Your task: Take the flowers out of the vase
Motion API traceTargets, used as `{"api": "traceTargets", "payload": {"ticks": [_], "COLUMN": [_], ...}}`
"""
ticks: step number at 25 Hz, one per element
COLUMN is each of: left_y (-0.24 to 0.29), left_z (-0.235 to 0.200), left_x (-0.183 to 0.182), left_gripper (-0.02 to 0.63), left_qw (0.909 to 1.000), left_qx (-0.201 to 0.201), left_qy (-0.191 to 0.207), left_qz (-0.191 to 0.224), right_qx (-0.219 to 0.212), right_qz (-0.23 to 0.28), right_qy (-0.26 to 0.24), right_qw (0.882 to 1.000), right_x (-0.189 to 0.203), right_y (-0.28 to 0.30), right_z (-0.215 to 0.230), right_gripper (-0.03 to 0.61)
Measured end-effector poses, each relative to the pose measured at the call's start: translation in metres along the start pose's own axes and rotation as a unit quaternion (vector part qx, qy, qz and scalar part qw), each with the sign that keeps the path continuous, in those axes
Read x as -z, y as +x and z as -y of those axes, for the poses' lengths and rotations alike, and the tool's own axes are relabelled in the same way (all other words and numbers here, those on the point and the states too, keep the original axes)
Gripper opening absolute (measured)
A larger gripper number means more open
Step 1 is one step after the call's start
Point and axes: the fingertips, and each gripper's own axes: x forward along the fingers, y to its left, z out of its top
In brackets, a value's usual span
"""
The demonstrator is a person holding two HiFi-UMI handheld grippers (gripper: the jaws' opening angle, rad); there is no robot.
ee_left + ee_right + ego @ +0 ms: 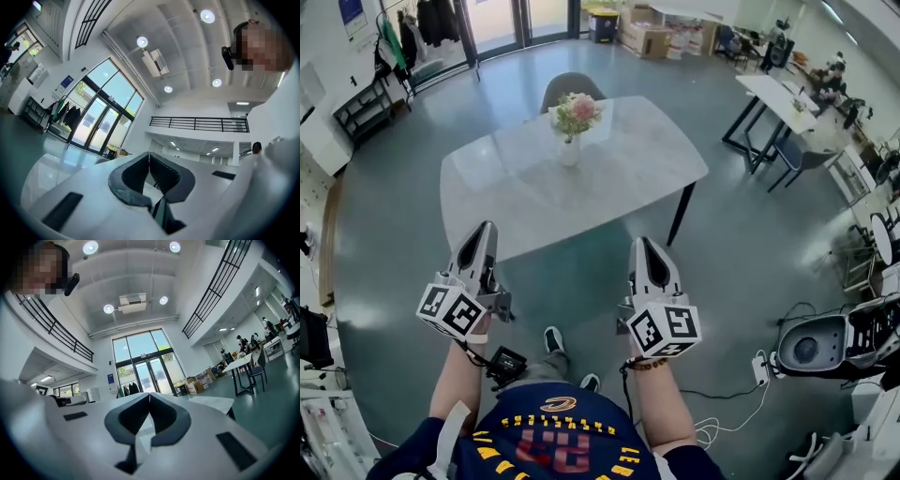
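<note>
The pale surface [525, 187] stands ahead of the person, well apart from both grippers. The left gripper [487, 227] and right gripper [639, 244] hover short of its near edge, the jaws of each pressed together on nothing. The small white vase [570, 150] stands upright near the far edge, holding the flowers [577, 112]. 2 risks seem likely: unopened jaws could knock the vase over, and pulling stems from an unsteadied vase could tip it.

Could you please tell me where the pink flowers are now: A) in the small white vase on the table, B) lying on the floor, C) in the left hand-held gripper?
A: the pink flowers stand upright in the small white vase on the pale grey table.
</note>
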Motion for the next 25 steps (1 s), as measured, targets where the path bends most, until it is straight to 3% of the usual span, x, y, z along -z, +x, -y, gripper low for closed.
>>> {"api": "traceTargets", "payload": {"ticks": [10, 17, 25], "left_y": [0.082, 0.106, 0.121], "left_z": [-0.067, -0.116, -0.140], "left_x": [0.014, 0.008, 0.039], "left_gripper": [0.008, 0.008, 0.008], "left_qw": [0.9985, 0.9969, 0.9934], "left_qx": [0.021, 0.017, 0.011], "left_qy": [-0.045, -0.076, -0.106], "left_qz": [-0.021, -0.013, -0.043], "right_qx": [0.066, 0.067, 0.081], "right_qz": [-0.028, -0.045, -0.078], "right_qy": [-0.007, -0.031, -0.031], "right_qw": [0.997, 0.996, 0.993], "right_x": [0.018, 0.021, 0.047], "right_y": [0.073, 0.111, 0.121], "right_z": [0.027, 0.009, 0.013], "right_gripper": [0.008, 0.008, 0.008]}}
